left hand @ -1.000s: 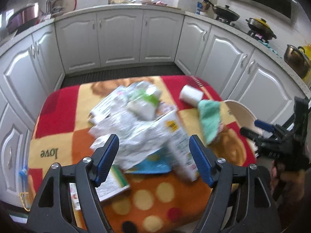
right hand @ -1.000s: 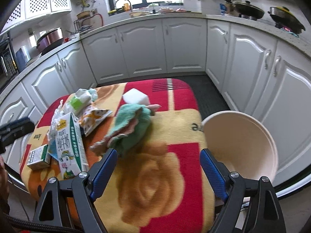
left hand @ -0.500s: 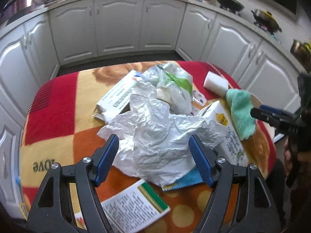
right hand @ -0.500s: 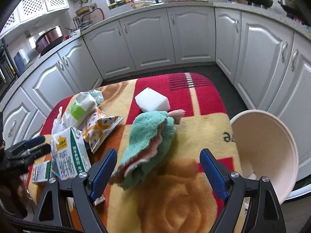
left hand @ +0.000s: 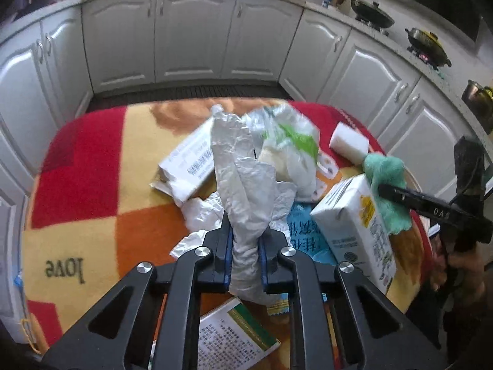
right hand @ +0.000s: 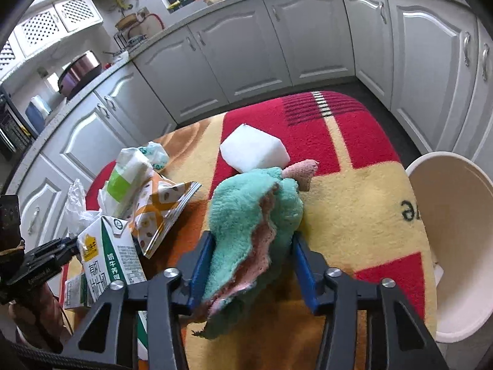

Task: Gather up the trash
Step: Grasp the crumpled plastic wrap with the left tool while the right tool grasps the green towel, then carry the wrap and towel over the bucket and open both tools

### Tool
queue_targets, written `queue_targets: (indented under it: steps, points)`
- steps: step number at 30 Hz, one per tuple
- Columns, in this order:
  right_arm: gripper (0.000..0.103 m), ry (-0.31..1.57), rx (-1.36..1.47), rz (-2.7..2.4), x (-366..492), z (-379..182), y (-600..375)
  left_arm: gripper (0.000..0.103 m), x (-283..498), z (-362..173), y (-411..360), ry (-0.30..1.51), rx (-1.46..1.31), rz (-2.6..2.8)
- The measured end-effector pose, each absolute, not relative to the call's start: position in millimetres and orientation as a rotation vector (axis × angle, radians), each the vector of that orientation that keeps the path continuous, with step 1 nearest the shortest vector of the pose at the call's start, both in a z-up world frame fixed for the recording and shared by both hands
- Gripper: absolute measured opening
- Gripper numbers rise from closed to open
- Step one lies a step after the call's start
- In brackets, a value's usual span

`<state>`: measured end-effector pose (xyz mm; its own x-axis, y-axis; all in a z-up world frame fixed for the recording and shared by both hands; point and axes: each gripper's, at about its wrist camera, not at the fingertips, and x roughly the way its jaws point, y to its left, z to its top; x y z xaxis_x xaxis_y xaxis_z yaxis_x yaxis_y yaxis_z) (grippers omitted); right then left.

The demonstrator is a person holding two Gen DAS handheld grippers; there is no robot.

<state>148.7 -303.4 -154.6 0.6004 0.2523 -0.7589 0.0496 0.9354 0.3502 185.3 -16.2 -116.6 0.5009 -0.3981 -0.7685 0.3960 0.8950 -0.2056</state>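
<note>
Trash lies piled on a table under a red, yellow and orange blanket (left hand: 77, 185). My left gripper (left hand: 245, 246) is shut on a crumpled white sheet (left hand: 246, 182) that stands up between its blue pads. Around the sheet are a white box (left hand: 188, 166), a clear bag with green print (left hand: 289, 148), a blue wrapper (left hand: 305, 234) and a milk carton (left hand: 354, 225). My right gripper (right hand: 252, 262) has its jaws closing, and both pads touch a bunched green and pink cloth (right hand: 246, 215). A white foam block (right hand: 254, 151) lies just behind the cloth.
A beige bin (right hand: 453, 231) stands off the table's right edge. A printed leaflet (left hand: 234, 339) lies under my left gripper. A patterned snack wrapper (right hand: 163, 212) sits left of the cloth. White kitchen cabinets (left hand: 191, 37) ring the table, with dark floor between.
The left gripper moved forward and down, then closed on the crumpled white sheet. The right gripper came down over the green cloth and its jaws narrowed around it.
</note>
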Motion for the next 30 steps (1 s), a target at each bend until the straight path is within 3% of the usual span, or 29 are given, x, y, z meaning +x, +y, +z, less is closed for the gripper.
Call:
queue_targets:
  steps: [14,30]
  points:
    - [0.040,0.829,0.317,0.153,110,-116,-302,0.011,160,-55,-28,0.807,-0.013,-0.510]
    - [0.040,0.763,0.285,0.110,69,-90,-325,0.011,138,-39,-101,0.797,0.049,-0.586]
